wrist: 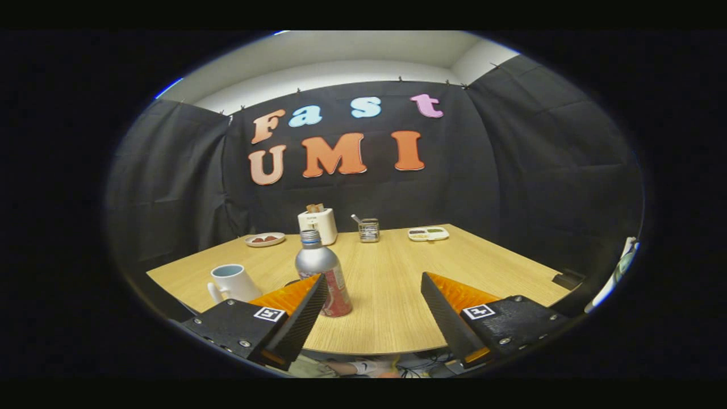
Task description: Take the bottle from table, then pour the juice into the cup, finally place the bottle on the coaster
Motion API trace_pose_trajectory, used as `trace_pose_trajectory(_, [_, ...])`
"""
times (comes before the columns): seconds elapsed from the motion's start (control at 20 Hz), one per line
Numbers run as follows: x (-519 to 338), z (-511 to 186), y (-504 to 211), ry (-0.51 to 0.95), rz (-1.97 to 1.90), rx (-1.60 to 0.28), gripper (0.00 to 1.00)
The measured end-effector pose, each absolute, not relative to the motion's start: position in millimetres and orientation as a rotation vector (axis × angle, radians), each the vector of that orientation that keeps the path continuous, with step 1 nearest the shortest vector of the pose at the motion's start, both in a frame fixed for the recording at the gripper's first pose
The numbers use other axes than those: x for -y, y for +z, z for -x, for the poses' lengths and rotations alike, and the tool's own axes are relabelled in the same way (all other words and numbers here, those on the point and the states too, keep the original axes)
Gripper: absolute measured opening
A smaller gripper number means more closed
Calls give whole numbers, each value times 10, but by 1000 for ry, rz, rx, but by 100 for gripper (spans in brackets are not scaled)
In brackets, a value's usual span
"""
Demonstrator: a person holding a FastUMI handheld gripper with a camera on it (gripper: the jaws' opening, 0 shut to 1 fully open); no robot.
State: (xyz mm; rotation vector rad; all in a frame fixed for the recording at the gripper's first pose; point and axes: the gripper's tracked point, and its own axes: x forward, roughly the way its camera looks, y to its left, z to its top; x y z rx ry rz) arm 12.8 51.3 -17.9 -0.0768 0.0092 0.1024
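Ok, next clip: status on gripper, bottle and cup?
Gripper open, holding nothing. Bottle upright on table, just ahead of one finger, off centre of the gap. Cup beside it. Nothing in the way.

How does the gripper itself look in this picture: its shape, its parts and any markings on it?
The gripper has two wedge-shaped fingers that taper forward, with ribbed inner faces. Each finger sits on a dark block that carries a small square black-and-white marker and visible screw heads. No cable can be seen on it.
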Motion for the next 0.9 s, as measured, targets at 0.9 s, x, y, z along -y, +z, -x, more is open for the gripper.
trace_pose_trajectory(0.9, [-1053,-721,-780,141,140,-37,98])
